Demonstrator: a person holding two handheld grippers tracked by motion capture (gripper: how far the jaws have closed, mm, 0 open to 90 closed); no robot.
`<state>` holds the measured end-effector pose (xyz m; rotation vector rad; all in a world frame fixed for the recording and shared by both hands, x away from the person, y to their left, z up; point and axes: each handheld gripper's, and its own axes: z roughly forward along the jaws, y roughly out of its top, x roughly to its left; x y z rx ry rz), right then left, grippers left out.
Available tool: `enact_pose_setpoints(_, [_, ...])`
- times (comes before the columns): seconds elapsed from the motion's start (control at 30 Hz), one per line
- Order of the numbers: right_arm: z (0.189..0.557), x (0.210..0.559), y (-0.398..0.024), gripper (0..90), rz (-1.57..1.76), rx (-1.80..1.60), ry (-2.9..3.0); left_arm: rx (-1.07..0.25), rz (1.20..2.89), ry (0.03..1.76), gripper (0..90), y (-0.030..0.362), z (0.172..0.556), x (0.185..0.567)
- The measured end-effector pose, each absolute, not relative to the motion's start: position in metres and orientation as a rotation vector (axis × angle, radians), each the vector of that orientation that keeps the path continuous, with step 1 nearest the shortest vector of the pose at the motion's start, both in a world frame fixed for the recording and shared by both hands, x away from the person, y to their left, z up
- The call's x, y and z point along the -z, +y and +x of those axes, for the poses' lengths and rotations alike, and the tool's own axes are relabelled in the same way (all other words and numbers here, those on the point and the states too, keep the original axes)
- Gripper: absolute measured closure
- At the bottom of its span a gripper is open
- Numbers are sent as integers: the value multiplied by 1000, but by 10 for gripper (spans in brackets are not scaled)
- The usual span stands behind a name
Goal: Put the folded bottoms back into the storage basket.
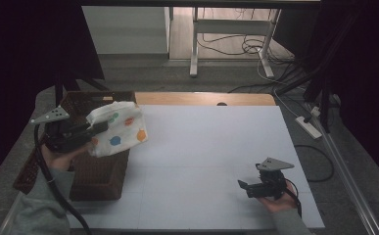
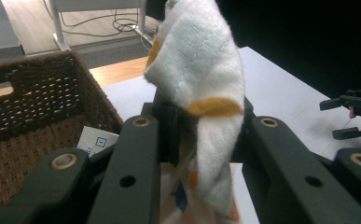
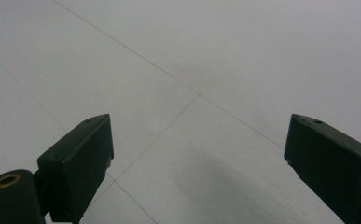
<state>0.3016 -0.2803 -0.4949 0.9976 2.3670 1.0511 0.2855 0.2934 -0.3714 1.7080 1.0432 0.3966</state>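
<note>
I'm seeing grey sleeves (image 1: 42,208) at seven and five o'clock; black grippers are carrying grey triangular plates (image 1: 274,164), brass-ringed screws (image 2: 64,161) and black cables (image 1: 55,188).

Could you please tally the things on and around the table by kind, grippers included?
Grippers: 2, the left gripper shut on the spotted cloth, the right gripper open over the table
Spotted cloth: 1
Wicker basket: 1
Card in the basket: 1
Total: 5
</note>
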Motion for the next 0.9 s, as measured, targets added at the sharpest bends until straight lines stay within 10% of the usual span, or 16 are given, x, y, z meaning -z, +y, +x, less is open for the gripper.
enact_pose_setpoints(0.9, [301,494,-280,81,997,-1053,2363,-446,1670,1159,722,338,274,377])
